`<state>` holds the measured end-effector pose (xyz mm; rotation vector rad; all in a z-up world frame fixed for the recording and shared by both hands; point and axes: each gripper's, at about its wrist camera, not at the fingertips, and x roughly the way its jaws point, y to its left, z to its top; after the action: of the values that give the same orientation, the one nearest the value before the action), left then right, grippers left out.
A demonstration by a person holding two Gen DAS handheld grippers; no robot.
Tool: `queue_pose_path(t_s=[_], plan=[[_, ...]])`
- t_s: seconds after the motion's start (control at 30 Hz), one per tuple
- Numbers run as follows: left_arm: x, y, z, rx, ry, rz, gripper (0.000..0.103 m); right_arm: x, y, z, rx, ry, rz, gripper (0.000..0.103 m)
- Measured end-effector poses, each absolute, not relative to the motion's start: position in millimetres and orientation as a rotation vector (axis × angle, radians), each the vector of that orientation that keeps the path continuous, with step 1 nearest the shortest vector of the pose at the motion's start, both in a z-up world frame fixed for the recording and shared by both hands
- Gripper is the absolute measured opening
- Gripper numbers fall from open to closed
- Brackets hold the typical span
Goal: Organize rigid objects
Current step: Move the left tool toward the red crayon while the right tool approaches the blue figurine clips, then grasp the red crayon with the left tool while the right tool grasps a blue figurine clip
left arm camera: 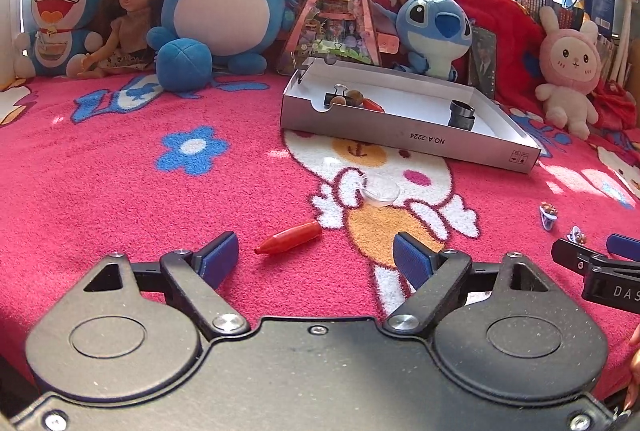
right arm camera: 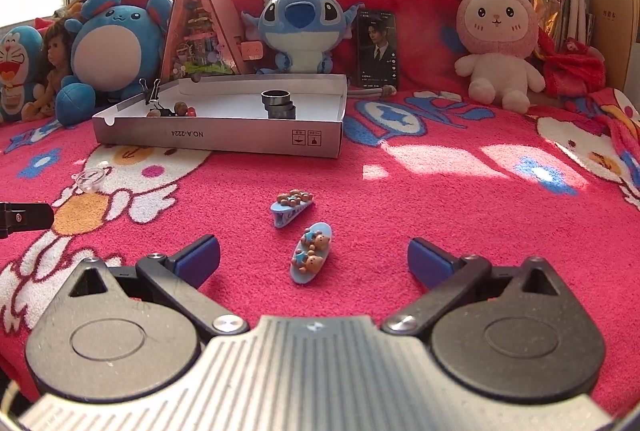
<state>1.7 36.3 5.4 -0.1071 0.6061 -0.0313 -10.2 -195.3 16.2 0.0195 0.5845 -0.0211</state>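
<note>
Left gripper (left arm camera: 316,257) is hovering with jaws apart and empty over the pink blanket (left arm camera: 120,191), a red crayon-shaped piece (left arm camera: 288,238) lying just ahead between its fingertips. Right gripper (right arm camera: 314,258) is standing wide, the nearer bear hair clip (right arm camera: 312,254) lying between its fingers, untouched.

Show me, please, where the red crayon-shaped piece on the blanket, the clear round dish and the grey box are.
red crayon-shaped piece (left arm camera: 289,238), left wrist view, middle of its body.
clear round dish (left arm camera: 380,188), left wrist view, its centre.
grey box (right arm camera: 224,140), right wrist view, front wall.
</note>
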Motion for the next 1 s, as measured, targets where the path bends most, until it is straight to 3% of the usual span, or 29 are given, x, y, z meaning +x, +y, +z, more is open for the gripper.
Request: queue_pose_path(t_s=[0.17, 0.27, 0.37, 0.63, 1.0], plan=[[8, 30, 4, -0.102, 0.61, -0.046, 0.066, -14, -196, 17, 0.027, 0.575, -0.024, 0.096], [12, 26, 3, -0.083, 0.607, -0.05, 0.061, -14, -196, 17, 0.033, 0.58, -0.021, 0.089], [17, 25, 2, -0.058, 0.607, -0.062, 0.048, -15, -195, 16, 0.03, 0.584, -0.019, 0.077], [32, 22, 2, -0.028, 0.61, -0.112, 0.047, -14, -192, 16, 0.02, 0.587, -0.005, 0.062], [40, 10, -1, 0.006, 0.596, -0.135, 0.043, -13, -185, 15, 0.019, 0.594, -0.035, 0.05]])
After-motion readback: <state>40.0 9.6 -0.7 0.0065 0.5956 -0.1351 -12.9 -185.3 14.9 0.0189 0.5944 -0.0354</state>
